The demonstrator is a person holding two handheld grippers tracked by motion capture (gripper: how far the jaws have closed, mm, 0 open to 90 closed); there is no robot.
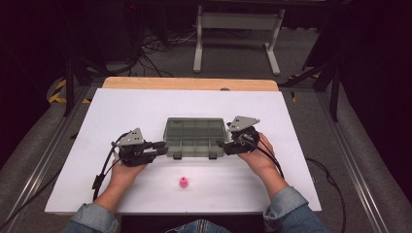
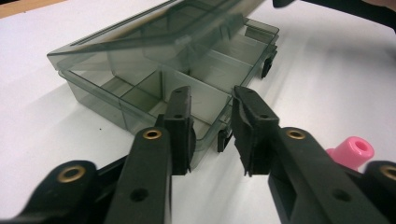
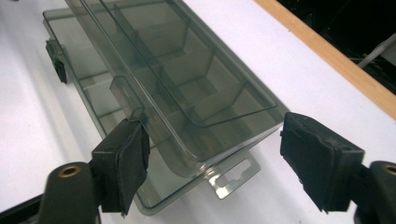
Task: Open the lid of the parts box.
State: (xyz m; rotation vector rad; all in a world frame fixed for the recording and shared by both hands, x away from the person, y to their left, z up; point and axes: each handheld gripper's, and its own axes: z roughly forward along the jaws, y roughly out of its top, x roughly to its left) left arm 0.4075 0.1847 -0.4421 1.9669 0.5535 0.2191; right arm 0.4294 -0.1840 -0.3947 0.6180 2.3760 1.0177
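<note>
Compartment box (image 1: 195, 137), lid ajar: left gripper (image 2: 210, 116) narrowly parted at its corner; right gripper (image 3: 210, 154) wide, straddling its end.

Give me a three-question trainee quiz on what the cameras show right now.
1. True or false: the lid of the compartment box is fully shut.
2. What lies on the white table nearer the person than the box? A) pink cap B) blue screw C) yellow ball
3. Fill in: the jaws of the right hand-held gripper stand ____ around the box's end.

Key:
1. False; the lid is partly raised.
2. A, the pink cap.
3. Open; so does the left hand-held gripper.
</note>
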